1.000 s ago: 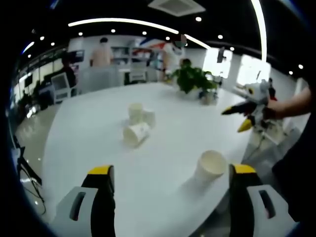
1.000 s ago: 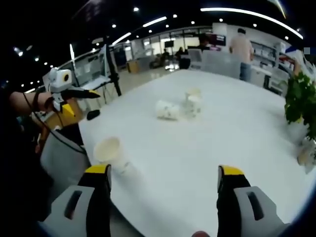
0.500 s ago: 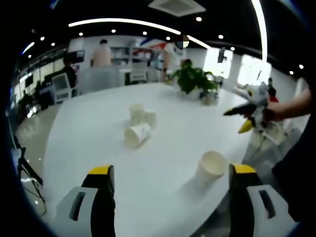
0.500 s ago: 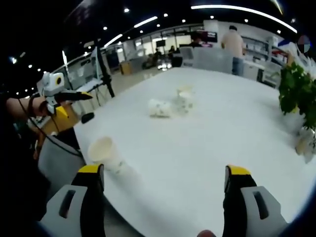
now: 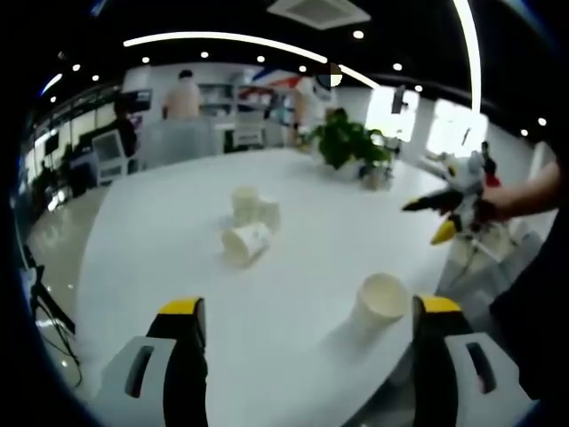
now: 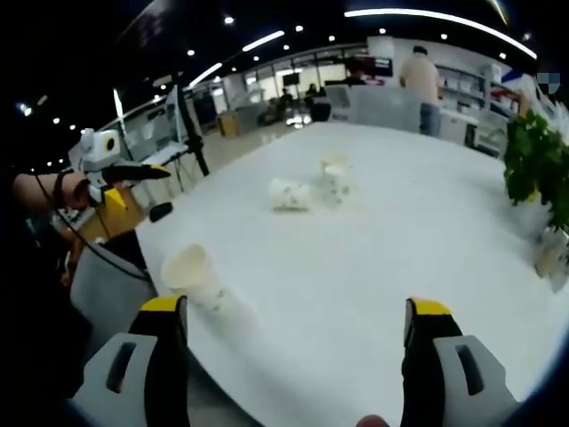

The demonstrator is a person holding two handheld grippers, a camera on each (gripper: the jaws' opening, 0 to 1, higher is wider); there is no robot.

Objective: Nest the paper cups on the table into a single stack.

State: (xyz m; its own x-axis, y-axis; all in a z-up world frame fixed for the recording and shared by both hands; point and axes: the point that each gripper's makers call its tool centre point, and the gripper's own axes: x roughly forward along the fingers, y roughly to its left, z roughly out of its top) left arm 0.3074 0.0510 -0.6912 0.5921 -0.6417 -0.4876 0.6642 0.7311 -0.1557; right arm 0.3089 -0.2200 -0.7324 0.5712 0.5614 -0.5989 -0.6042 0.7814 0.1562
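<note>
While both grippers hover off the table edge w/ jaws wide and holding nothing, left gripper (image 5: 302, 342) and right gripper (image 6: 293, 342), watch the near cup (image 5: 380, 302): it stands upright right by the rim of the table (image 5: 160, 240), so a clumsy nudge could knock it off. Tipped cup (image 5: 244, 242) lies mid-table and may roll; two upright cups (image 5: 254, 206) stand just behind. Potted plant (image 5: 348, 142) sits far back, not blocking you.
</note>
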